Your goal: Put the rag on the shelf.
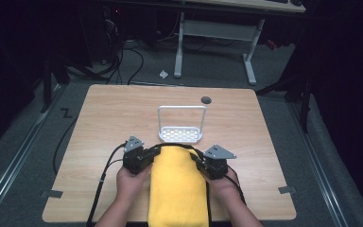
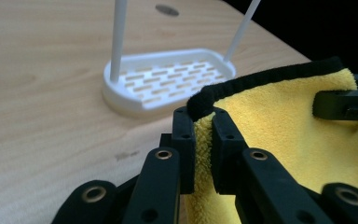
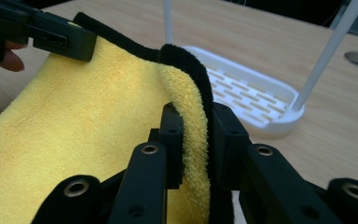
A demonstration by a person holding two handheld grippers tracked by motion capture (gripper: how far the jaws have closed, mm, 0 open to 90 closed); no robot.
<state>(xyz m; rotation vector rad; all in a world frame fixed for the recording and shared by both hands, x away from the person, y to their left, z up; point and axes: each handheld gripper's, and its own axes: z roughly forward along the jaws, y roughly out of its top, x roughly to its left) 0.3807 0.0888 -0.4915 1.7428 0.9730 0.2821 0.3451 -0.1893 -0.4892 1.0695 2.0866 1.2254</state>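
Left tongs [image 1: 157, 152] at the cloth's [image 1: 178, 189] far-left corner, clamped on the black-trimmed edge; left gripper view shows both jaws pinching yellow pile just under the black hem. Left hand [image 1: 130, 182] behind it, cable trailing off the near-left counter [image 1: 104, 123] edge. Cloth yellow, folded into a long strip, lying flat down the counter's near middle, near end hanging past the front edge, far end lifted a bit by both tongs. White rack [image 1: 181, 125] just beyond the far hem, slotted base with an upright hoop handle, not touching the cloth as far as the high view shows. Dark round hole [image 1: 206, 100] in the counter past the rack, to its right. Right tongs [image 1: 196, 158] on the far-right corner, jaws closed on the hem, seen close in the right gripper view. Right hand [image 1: 224, 182] behind.
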